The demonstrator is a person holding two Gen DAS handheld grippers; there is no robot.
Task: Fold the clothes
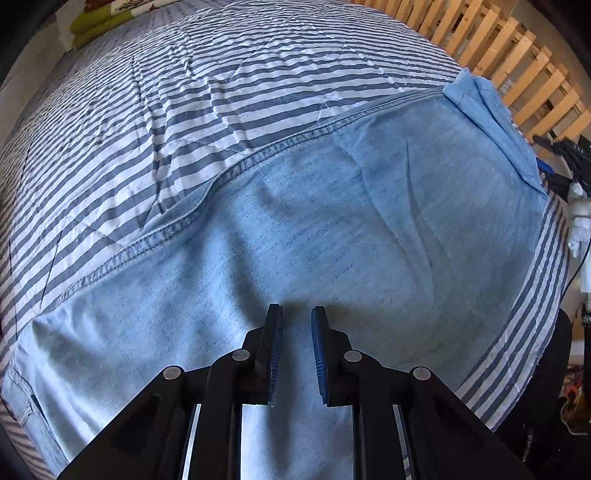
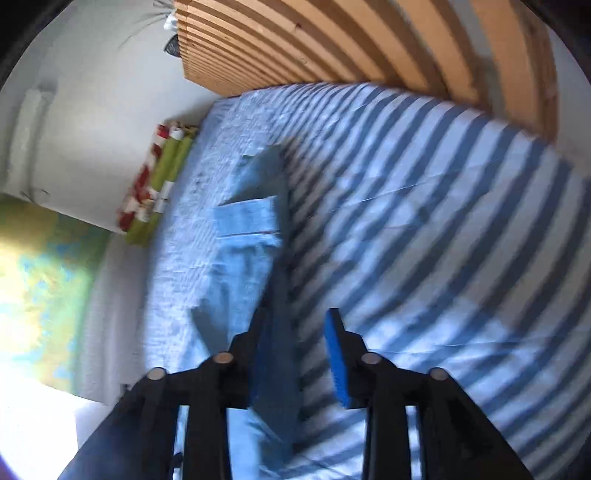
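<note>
A light blue denim garment (image 1: pixel 369 221) lies spread flat on the striped bedspread (image 1: pixel 184 92), its stitched seam (image 1: pixel 258 155) running diagonally. My left gripper (image 1: pixel 296 314) points steeply down just over the cloth's middle. Its jaws stand a narrow gap apart, and I see no cloth pinched between them. In the blurred right wrist view the same garment (image 2: pixel 247 240) stretches away as a long strip with a folded end. My right gripper (image 2: pixel 297 317) hovers open above the garment's right edge, where it meets the bedspread (image 2: pixel 424 221). Nothing is between its pads.
A wooden slatted headboard (image 1: pixel 517 66) (image 2: pixel 332 37) borders the bed. Folded green and red fabric (image 1: pixel 103 18) (image 2: pixel 155 177) lies at the bed's far side by a white wall. Dark gear and cables (image 1: pixel 565 162) stand off the bed's right edge.
</note>
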